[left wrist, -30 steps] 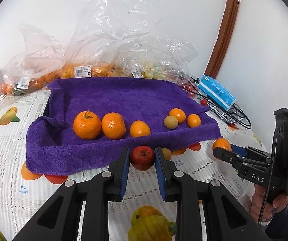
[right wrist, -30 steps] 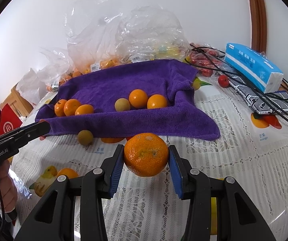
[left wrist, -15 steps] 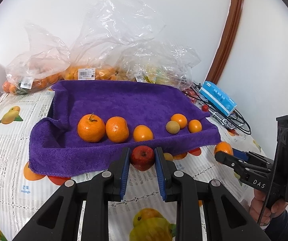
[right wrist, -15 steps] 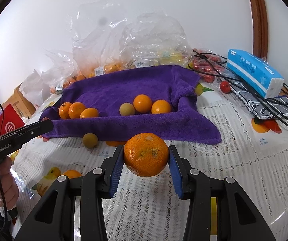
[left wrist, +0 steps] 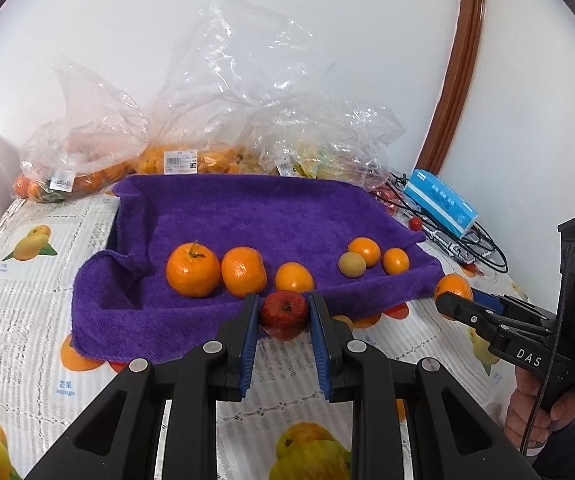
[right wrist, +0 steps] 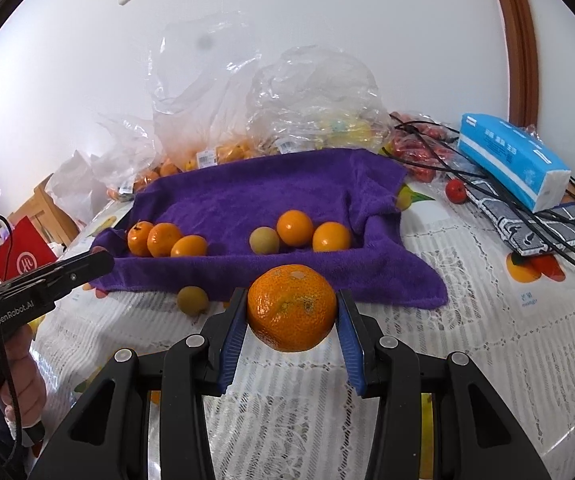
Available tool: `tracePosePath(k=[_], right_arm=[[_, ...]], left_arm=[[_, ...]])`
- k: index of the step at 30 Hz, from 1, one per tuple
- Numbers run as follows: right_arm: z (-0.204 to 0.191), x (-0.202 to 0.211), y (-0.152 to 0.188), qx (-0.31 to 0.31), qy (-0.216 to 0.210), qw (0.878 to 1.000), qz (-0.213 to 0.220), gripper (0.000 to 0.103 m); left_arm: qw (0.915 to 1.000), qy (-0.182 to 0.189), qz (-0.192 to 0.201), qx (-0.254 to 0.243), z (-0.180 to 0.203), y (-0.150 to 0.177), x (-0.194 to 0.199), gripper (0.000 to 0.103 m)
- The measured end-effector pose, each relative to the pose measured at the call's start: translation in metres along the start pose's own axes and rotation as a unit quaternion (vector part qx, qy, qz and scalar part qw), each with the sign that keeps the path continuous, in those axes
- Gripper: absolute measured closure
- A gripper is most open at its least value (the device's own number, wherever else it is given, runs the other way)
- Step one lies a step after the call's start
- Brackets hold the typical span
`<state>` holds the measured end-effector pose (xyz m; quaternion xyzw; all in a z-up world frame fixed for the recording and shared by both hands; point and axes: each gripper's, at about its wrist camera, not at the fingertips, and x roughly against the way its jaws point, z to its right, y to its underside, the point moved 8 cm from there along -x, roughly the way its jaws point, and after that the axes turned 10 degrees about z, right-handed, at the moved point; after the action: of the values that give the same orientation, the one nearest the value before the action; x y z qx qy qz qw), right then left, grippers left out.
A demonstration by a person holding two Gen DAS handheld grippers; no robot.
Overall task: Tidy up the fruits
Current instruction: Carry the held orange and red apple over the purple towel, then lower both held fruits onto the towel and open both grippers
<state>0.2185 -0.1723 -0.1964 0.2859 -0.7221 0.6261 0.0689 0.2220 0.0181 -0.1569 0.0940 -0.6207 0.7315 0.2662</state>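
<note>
My left gripper (left wrist: 283, 314) is shut on a small red apple (left wrist: 284, 314), held just in front of the purple towel (left wrist: 247, 216). My right gripper (right wrist: 291, 308) is shut on a large orange (right wrist: 291, 307), held above the tablecloth before the towel's (right wrist: 255, 196) front edge. On the towel lie several oranges (left wrist: 193, 269) in a row on the left. Right of them, two smaller oranges (left wrist: 364, 251) sit beside a yellowish round fruit (left wrist: 352, 265). From the left wrist view the right gripper (left wrist: 453, 300) shows at the right with its orange (left wrist: 452, 285).
Clear plastic bags of fruit (left wrist: 175, 160) stand behind the towel against the wall. A blue tissue pack (right wrist: 513, 160), black cables (right wrist: 487, 200) and small red fruits (right wrist: 456, 191) lie at the right. A loose yellowish fruit (right wrist: 193, 300) rests on the tablecloth by the towel's front edge.
Both views have tilted slightly, so the towel and fruits sit lower in frame. Both grippers keep hold of their fruit.
</note>
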Motion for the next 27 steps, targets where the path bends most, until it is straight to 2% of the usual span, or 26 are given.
tracePosePath(k=[7, 18, 22, 27], right_arm=[[-0.016, -0.003, -0.025, 0.018, -0.007, 1.000, 0.010, 0.060], [-0.050, -0.019, -0.088, 0.062, -0.028, 0.997, 0.047, 0.060], [-0.055, -0.030, -0.098, 0.061, -0.035, 0.996, 0.050, 0.060], [-0.052, -0.055, -0.089, 0.053, -0.040, 0.997, 0.037, 0.060]], left_arm=[[1.0000, -0.006, 0.007, 0.003, -0.008, -0.015, 0.000, 0.079], [0.9995, -0.013, 0.030, 0.002, -0.013, -0.067, -0.021, 0.079], [0.9993, -0.019, 0.029, 0.012, -0.019, -0.071, -0.035, 0.079], [0.9989, -0.031, 0.012, 0.033, -0.035, -0.054, -0.054, 0.079]])
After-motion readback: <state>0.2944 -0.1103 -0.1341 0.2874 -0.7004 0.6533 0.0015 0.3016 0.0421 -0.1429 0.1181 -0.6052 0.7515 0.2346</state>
